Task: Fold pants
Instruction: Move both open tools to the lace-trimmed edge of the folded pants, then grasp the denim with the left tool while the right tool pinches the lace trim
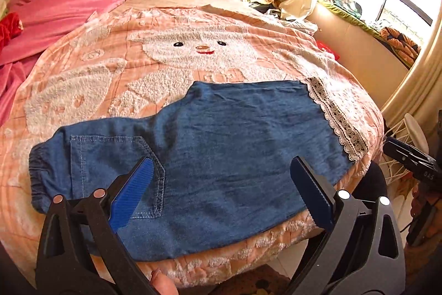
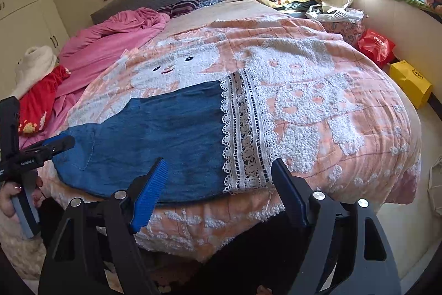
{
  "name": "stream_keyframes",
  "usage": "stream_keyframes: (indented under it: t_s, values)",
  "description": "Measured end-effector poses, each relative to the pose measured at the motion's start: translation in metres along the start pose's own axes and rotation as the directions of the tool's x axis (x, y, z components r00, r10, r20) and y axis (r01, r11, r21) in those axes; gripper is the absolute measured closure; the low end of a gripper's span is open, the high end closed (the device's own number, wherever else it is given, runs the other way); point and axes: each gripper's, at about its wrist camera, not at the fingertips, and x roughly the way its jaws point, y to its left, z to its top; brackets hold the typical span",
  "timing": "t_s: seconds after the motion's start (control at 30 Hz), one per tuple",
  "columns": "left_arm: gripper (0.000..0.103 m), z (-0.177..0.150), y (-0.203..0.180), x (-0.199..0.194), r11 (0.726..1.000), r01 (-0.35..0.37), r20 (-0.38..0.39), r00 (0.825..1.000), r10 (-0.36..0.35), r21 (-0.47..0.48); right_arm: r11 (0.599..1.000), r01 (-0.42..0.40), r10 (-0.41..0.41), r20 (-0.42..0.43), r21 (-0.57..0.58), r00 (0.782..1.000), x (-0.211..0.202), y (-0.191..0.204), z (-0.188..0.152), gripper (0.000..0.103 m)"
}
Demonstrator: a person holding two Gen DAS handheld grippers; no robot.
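Both grippers, left (image 1: pixel 221 184) and right (image 2: pixel 221 184), hung wide open, gripping nothing. Pants (image 1: pixel 193 151) lay flat along the bed's (image 1: pixel 276 250) 6 o'clock edge, lace hem (image 2: pixel 246 134) at 3 o'clock. Could've easily slid off if grabbed one-sided, honestly.

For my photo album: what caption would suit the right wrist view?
Open right tongs hover over blue pants with lace hem, spread on a peach bedspread.
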Motion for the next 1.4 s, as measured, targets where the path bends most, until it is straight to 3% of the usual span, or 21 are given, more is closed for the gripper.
stream_keyframes:
  t_s: [0.27, 0.53, 1.4]
  values:
    - [0.010, 0.029, -0.035, 0.003, 0.995, 0.045, 0.035, 0.998, -0.048, 0.092, 1.000, 0.005, -0.006, 0.038, 0.024, 0.999, -0.012, -0.008, 0.003, 0.027]
    - [0.010, 0.063, -0.068, 0.032, 0.978, 0.091, 0.030, 0.995, -0.098, 0.187, 0.998, 0.009, -0.013, 0.044, 0.070, 0.999, -0.013, -0.024, 0.004, 0.027]
    - [0.010, 0.110, -0.129, 0.179, 0.901, 0.259, -0.189, 0.961, -0.203, 0.349, 0.984, -0.014, 0.027, -0.070, 0.177, 0.997, 0.055, -0.056, -0.006, 0.027]
